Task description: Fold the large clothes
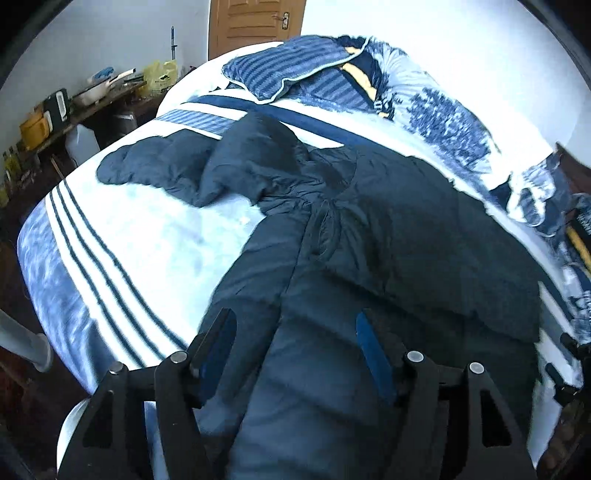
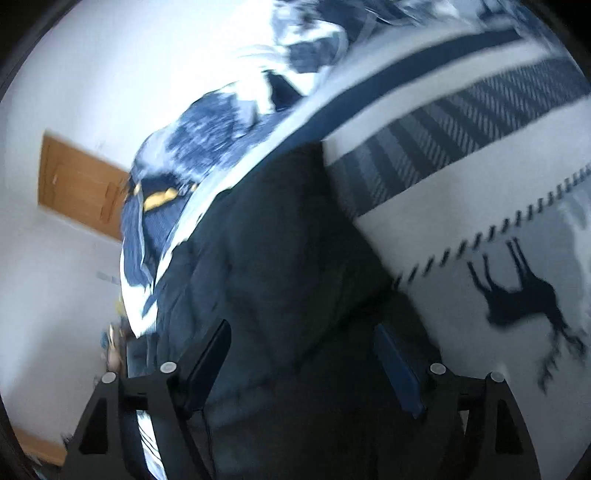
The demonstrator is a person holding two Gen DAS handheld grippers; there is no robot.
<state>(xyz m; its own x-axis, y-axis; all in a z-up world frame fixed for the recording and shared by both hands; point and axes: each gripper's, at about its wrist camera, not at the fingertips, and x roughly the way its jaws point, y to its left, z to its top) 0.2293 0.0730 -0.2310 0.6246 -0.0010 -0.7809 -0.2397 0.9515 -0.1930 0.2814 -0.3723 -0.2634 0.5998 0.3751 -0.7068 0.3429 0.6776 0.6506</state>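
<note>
1. Left gripper (image 1: pixel 295 339): its two black fingers with blue pads (image 1: pixel 373 354) stand spread apart above the hem end of the dark padded jacket (image 1: pixel 369 236). Nothing is pinched between them; the quilted cloth lies below the gap.
2. Right gripper (image 2: pixel 303 354): its fingers are likewise spread wide, and the jacket (image 2: pixel 273 258) passes beneath the gap without being clamped. This view is blurred.
3. The jacket, dark navy and quilted, lies on the bed (image 1: pixel 155 236). Its body runs from the near edge, under both grippers, toward the middle of the mattress.
4. One sleeve (image 1: pixel 147 166) stretches out to the left across the white part of the bedspread; a rumpled fold, perhaps the hood (image 1: pixel 258 155), sits at the jacket's far end.
5. The bedspread is white with dark blue stripes (image 1: pixel 99 266) near the left edge; in the right wrist view a dark animal silhouette (image 2: pixel 524 299) is printed on it, beside the jacket.
6. Beyond the jacket, a blue striped pillow (image 1: pixel 291 66) and bunched blue-and-white bedding (image 1: pixel 443 110) lie at the head of the bed.
7. Farthest back: a wooden door (image 1: pixel 251 22) in a white wall, and to the left a cluttered side table (image 1: pixel 85 107) with a yellow bag (image 1: pixel 160 75).
</note>
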